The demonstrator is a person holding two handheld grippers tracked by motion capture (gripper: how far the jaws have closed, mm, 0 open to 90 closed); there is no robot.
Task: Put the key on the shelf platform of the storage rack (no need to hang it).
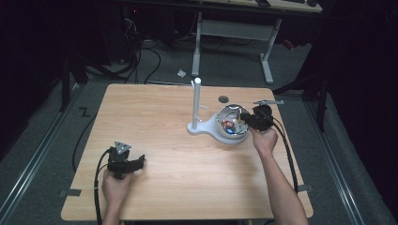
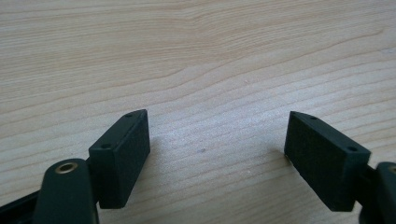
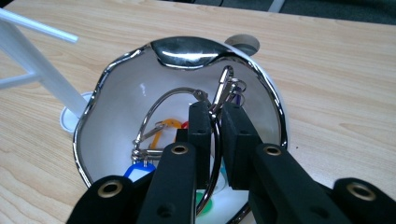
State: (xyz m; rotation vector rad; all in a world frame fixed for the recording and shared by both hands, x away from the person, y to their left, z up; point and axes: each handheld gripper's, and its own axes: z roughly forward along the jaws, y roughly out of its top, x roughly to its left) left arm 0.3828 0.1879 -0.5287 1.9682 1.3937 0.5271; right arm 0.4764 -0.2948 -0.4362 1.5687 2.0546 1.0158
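Sitting between closed jaws: key ring (image 3: 212, 140) (inside bowl (image 3: 116, 70)).

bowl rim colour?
Shiny chrome silver on the bowl rim, white inside; clearest in the right gripper view.

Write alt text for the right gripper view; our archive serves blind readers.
The right gripper is shut on a large metal key ring inside a white bowl with a chrome rim. Coloured key tags lie at the bottom, and a white stand rises beside it on the wooden table.
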